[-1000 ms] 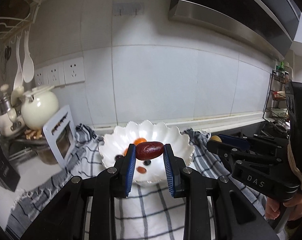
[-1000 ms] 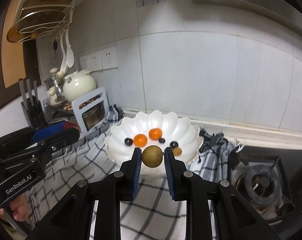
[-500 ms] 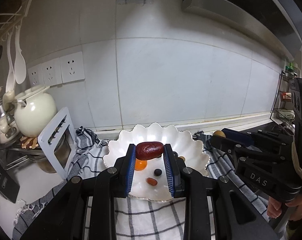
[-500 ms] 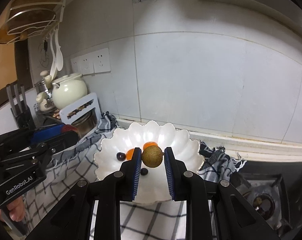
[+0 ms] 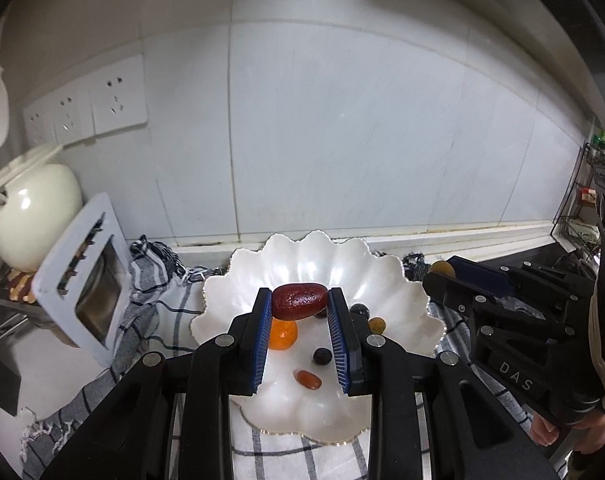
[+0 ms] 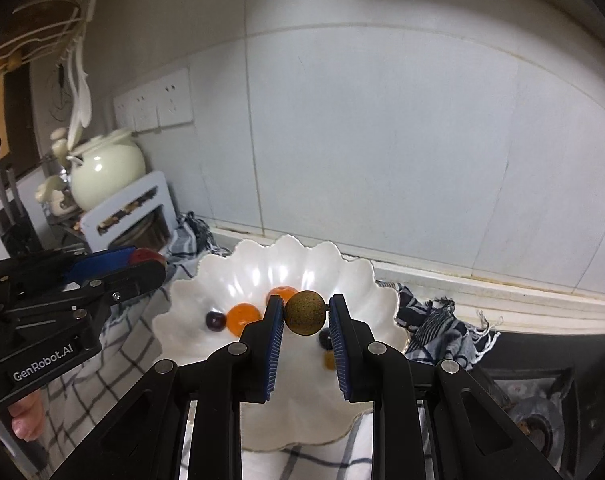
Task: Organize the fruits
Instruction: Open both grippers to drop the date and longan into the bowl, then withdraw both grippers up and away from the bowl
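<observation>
A white scalloped bowl (image 5: 394, 280) (image 6: 366, 280) sits on a checked cloth. It holds orange fruits (image 5: 283, 334) (image 6: 243, 317), dark round fruits (image 5: 322, 356) (image 6: 215, 320) and a small red one (image 5: 308, 378). My left gripper (image 5: 299, 302) is shut on a dark red date (image 5: 299, 300) and holds it above the bowl. My right gripper (image 6: 304, 312) is shut on a round brown longan (image 6: 304, 312), also above the bowl. The right gripper also shows at the right of the left wrist view (image 5: 454, 276); the left gripper shows at the left of the right wrist view (image 6: 142, 264).
A cream ceramic pot (image 5: 26, 212) (image 6: 106, 168) and a white rack (image 5: 82, 276) stand at the left. The tiled wall with sockets (image 5: 114, 100) is close behind the bowl. A gas hob (image 6: 538, 412) lies at the right.
Both grippers have moved forward and lower over the bowl, each still holding its fruit. The bowl now fills more of both views.
</observation>
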Demonstrator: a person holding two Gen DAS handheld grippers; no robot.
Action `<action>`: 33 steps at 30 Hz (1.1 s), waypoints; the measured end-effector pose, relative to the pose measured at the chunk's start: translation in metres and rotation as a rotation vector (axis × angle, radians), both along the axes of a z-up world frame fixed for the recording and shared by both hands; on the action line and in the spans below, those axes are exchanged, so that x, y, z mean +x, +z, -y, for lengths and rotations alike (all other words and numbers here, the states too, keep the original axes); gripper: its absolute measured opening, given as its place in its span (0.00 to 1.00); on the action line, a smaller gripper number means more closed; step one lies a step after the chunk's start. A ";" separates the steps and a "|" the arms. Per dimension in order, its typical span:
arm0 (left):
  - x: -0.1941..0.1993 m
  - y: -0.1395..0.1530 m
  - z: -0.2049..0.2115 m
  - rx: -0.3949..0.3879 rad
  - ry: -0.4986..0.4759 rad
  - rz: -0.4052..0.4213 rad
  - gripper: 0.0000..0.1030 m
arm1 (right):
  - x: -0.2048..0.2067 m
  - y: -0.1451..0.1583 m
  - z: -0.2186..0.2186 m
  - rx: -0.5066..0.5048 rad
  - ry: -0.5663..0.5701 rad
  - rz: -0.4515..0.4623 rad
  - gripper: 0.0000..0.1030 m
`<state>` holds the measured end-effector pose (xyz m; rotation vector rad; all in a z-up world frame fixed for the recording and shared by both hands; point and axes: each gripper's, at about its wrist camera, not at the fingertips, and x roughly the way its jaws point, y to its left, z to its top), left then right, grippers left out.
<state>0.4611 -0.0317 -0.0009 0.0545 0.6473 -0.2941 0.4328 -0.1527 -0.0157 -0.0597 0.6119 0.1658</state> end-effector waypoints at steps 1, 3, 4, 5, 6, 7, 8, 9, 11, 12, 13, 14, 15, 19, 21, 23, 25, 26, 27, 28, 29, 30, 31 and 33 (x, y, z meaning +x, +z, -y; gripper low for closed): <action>0.007 -0.003 0.002 0.007 0.001 -0.010 0.27 | 0.005 -0.002 0.001 -0.003 -0.004 -0.012 0.24; 0.015 -0.006 0.007 0.026 -0.001 -0.017 0.27 | 0.016 -0.007 0.004 -0.009 -0.009 -0.037 0.24; 0.022 -0.009 0.010 0.036 -0.002 -0.025 0.27 | 0.021 -0.010 0.005 -0.010 -0.013 -0.048 0.24; 0.026 -0.010 0.012 0.042 -0.002 -0.033 0.27 | 0.025 -0.012 0.006 -0.009 -0.013 -0.059 0.24; 0.031 -0.013 0.014 0.046 -0.004 -0.042 0.27 | 0.030 -0.014 0.007 -0.009 -0.013 -0.074 0.24; 0.038 -0.016 0.017 0.050 -0.008 -0.057 0.27 | 0.035 -0.017 0.008 -0.011 -0.016 -0.089 0.24; 0.043 -0.018 0.019 0.055 -0.010 -0.067 0.27 | 0.040 -0.019 0.008 -0.013 -0.017 -0.098 0.24; 0.048 -0.021 0.021 0.060 -0.012 -0.080 0.27 | 0.043 -0.021 0.009 -0.016 -0.020 -0.106 0.24; 0.057 -0.026 0.025 0.065 -0.016 -0.104 0.27 | 0.051 -0.025 0.012 -0.017 -0.028 -0.122 0.24; 0.062 -0.029 0.027 0.069 -0.017 -0.117 0.27 | 0.056 -0.027 0.013 -0.015 -0.030 -0.134 0.24; 0.066 -0.031 0.028 0.073 -0.017 -0.127 0.27 | 0.061 -0.029 0.015 -0.012 -0.034 -0.147 0.24; 0.070 -0.034 0.031 0.079 -0.017 -0.137 0.27 | 0.065 -0.031 0.017 -0.009 -0.035 -0.159 0.24; 0.075 -0.036 0.033 0.087 -0.017 -0.146 0.27 | 0.070 -0.033 0.019 -0.003 -0.037 -0.172 0.24; 0.090 -0.046 0.038 0.094 -0.017 -0.197 0.28 | 0.085 -0.039 0.023 0.002 -0.040 -0.214 0.24; 0.097 -0.051 0.040 0.091 -0.019 -0.225 0.28 | 0.093 -0.042 0.023 -0.009 -0.041 -0.232 0.24; 0.105 -0.055 0.041 0.095 -0.020 -0.254 0.28 | 0.099 -0.044 0.022 -0.024 -0.040 -0.246 0.24; 0.111 -0.060 0.043 0.093 -0.023 -0.277 0.28 | 0.105 -0.046 0.021 -0.033 -0.037 -0.255 0.24; 0.113 -0.062 0.044 0.097 -0.023 -0.284 0.29 | 0.107 -0.047 0.021 -0.037 -0.038 -0.261 0.24; 0.114 -0.063 0.044 0.102 -0.023 -0.290 0.32 | 0.110 -0.049 0.021 -0.040 -0.038 -0.271 0.25; 0.116 -0.064 0.044 0.105 -0.022 -0.296 0.41 | 0.112 -0.050 0.022 -0.042 -0.039 -0.278 0.25; 0.116 -0.064 0.045 0.108 -0.016 -0.299 0.48 | 0.114 -0.052 0.022 -0.047 -0.044 -0.285 0.26; 0.116 -0.063 0.044 0.113 -0.012 -0.295 0.49 | 0.115 -0.053 0.022 -0.050 -0.047 -0.290 0.29; 0.115 -0.063 0.044 0.120 -0.008 -0.288 0.49 | 0.116 -0.053 0.022 -0.055 -0.053 -0.294 0.33; 0.114 -0.062 0.041 0.126 0.006 -0.285 0.52 | 0.116 -0.055 0.024 -0.065 -0.063 -0.299 0.37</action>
